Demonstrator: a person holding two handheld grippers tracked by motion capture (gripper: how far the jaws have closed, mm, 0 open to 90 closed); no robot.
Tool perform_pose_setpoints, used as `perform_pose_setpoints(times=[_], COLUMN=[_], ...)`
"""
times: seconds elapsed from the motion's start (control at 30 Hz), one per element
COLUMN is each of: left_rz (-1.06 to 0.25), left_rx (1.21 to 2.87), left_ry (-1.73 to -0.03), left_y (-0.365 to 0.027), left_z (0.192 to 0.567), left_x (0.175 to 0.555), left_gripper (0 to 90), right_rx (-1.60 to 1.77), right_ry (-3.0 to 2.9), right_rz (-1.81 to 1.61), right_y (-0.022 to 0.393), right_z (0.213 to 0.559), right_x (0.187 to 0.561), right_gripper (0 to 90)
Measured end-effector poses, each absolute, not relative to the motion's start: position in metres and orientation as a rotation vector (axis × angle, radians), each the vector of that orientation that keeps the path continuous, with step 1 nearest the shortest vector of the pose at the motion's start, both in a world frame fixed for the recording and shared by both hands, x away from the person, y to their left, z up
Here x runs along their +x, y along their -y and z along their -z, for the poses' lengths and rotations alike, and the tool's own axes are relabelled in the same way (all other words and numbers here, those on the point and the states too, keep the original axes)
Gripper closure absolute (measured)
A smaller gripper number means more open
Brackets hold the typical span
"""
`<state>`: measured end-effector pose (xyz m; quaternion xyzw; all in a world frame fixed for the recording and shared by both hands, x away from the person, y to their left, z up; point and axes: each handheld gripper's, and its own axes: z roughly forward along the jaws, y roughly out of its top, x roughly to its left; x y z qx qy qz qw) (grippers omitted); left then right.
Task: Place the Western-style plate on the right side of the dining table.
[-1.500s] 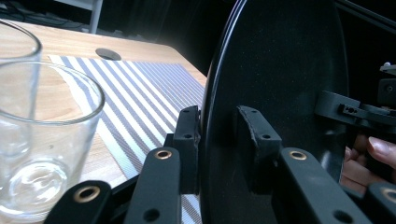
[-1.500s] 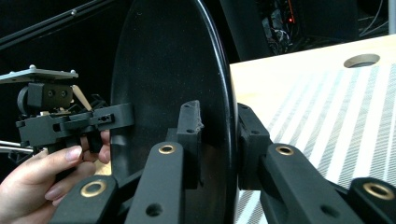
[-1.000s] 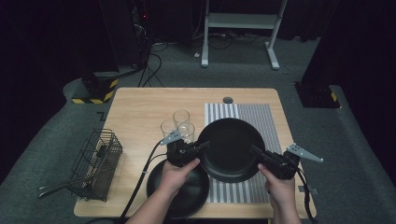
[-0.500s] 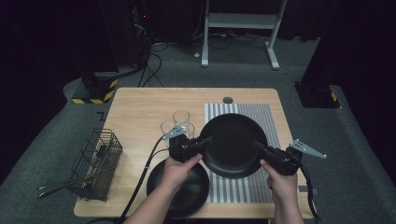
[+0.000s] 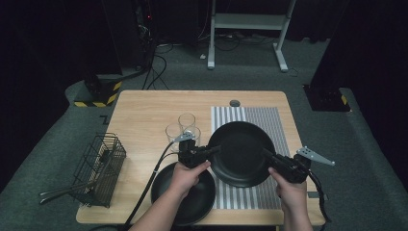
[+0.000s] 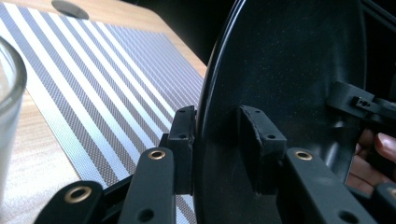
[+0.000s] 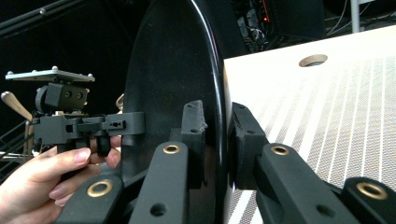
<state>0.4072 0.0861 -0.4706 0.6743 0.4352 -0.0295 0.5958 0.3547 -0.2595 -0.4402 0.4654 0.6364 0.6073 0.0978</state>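
1. Nearest the table's (image 5: 144, 106) front edge: a second dark dish (image 5: 192, 197), lying flat just left of the striped mat (image 5: 274, 120), under the left forearm.
2. Left gripper (image 5: 214, 150) at the left rim of the black dish (image 5: 240, 153). Jaws have just been opening, rim between them. From the left gripper view (image 6: 217, 140), pads look to stand a little off the rim rather than pressing, so a slackened, half-wide hold.
3. Right gripper (image 5: 267, 154) at the opposite, right rim. In the right gripper view (image 7: 217, 126), narrow and clamped, one pad on each face of the rim. Probably carries most of the dish for now.
4. Black dish between the two tools, over the striped mat. Cannot tell whether it rests on the mat or hangs just above it.
5. Handling, as a judgement: stiff, fairly heavy for its thin edge, smooth and likely slippery. Breakable if ceramic. Best taken at the rim on two opposite sides, pads deep over the lip. Held on one side only, likely to tip or slide.
6. Look: round, shallow, glossy black with faint speckle, raised curved rim, no handle.
7. Farther back: three clear glasses (image 5: 185, 126) just beyond the left gripper.
8. Off to the left: a wire basket (image 5: 103, 166) at the table's left edge.
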Motion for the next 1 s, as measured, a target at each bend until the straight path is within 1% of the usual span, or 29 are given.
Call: perform_pose_setpoints(times=[0.57, 1.0], left_rz=[0.120, 0.109], left_rx=[1.601, 1.623], left_ry=[-1.066, -1.089], left_y=[-0.089, -0.085], left_z=[0.486, 0.491], left_x=[0.412, 0.415], left_gripper=[62.8, 61.9], right_rx=[1.393, 1.410], right_ry=[-1.887, -1.881], right_rz=[-1.780, -1.752], right_y=[0.252, 0.252], right_z=[0.445, 0.445], right_x=[0.355, 0.357], right_gripper=[79.4, 79.4])
